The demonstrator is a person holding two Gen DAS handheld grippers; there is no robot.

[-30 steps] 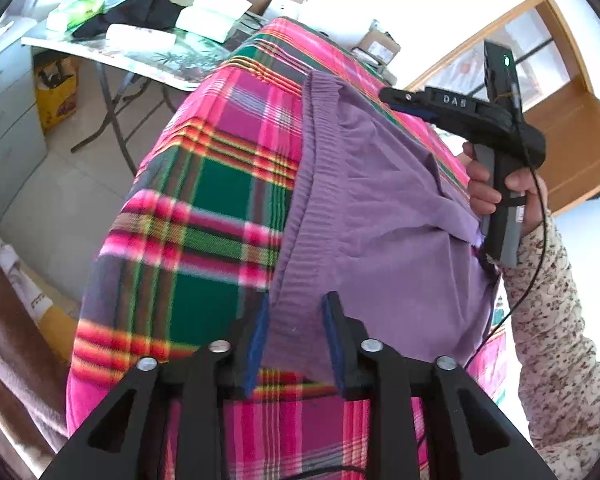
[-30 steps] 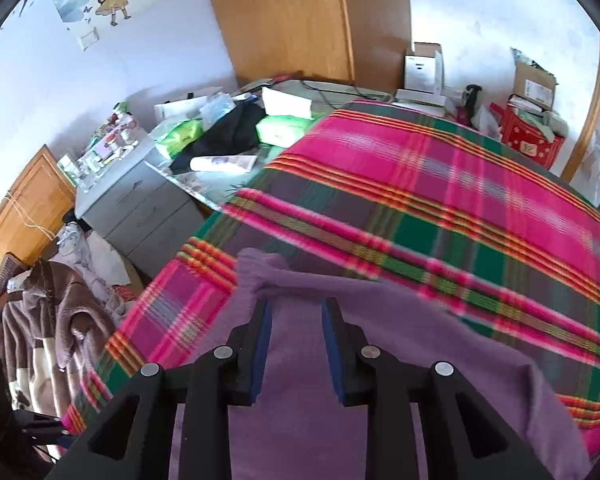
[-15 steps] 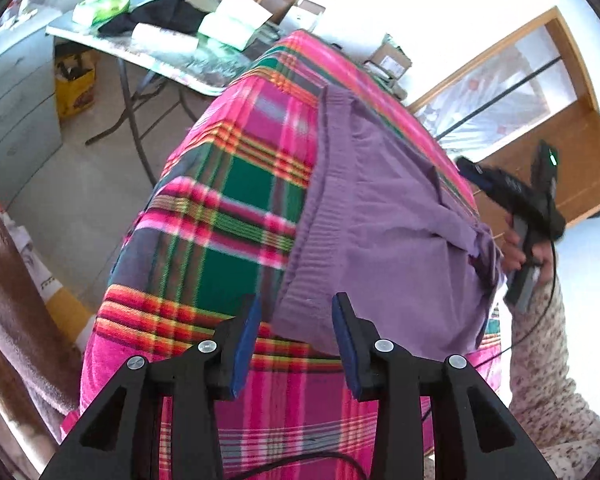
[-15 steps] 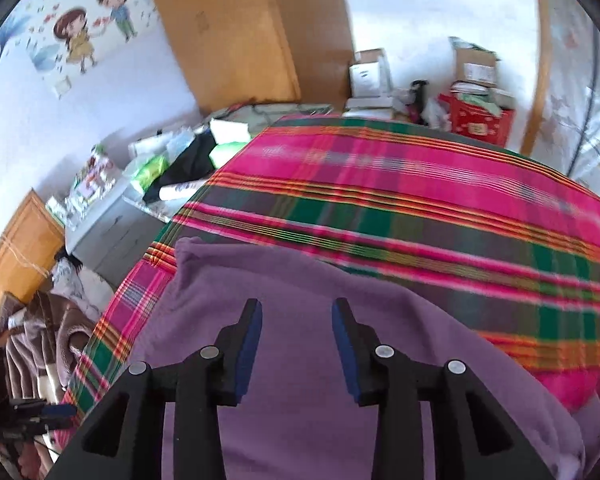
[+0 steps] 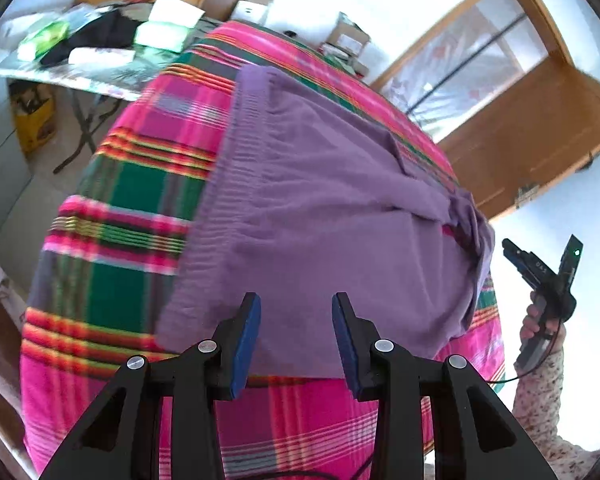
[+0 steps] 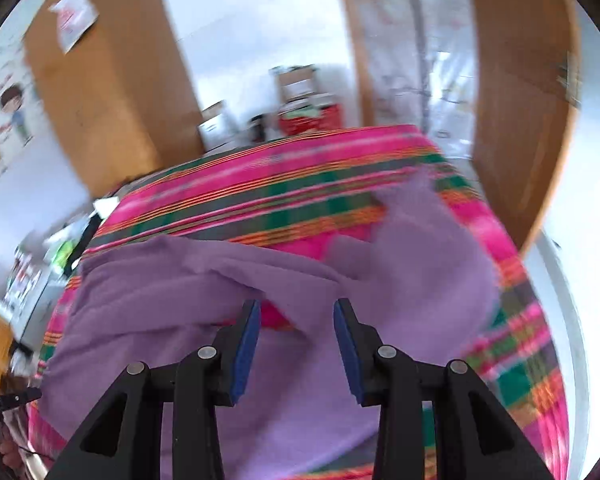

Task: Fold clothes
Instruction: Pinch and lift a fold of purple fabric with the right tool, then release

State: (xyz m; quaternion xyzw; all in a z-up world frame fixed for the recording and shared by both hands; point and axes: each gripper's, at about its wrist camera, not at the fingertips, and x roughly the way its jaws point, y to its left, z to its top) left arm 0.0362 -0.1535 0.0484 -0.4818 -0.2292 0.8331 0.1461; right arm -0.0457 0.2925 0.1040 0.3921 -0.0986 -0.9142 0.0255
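Observation:
A purple garment [image 5: 320,200] lies spread on a bed with a pink and green plaid blanket [image 5: 140,200], its ribbed waistband along the left edge. My left gripper [image 5: 296,312] hovers open just above the garment's near hem, with nothing pinched. Out past the bed's right side, a hand [image 5: 540,320] holds my right gripper [image 5: 510,247] in the air. The blurred right wrist view shows the right gripper [image 6: 296,312] over the garment [image 6: 180,320] near a fold, its jaws opening with nothing pressed between them. A second purple flap [image 6: 432,240] lies toward the far right.
A cluttered folding table [image 5: 100,68] stands beyond the bed's left corner, with bare floor [image 5: 8,184] beside it. A wooden door [image 5: 540,120] and window are at the right. Boxes [image 6: 300,84] and a wooden wardrobe [image 6: 112,100] stand behind the bed. The left gripper [image 6: 4,404] shows at the lower left.
Both grippers have let go of the garment and opened. The left one pulled back a little from the hem. The right one swung far to the right, off the bed's side, and rolled.

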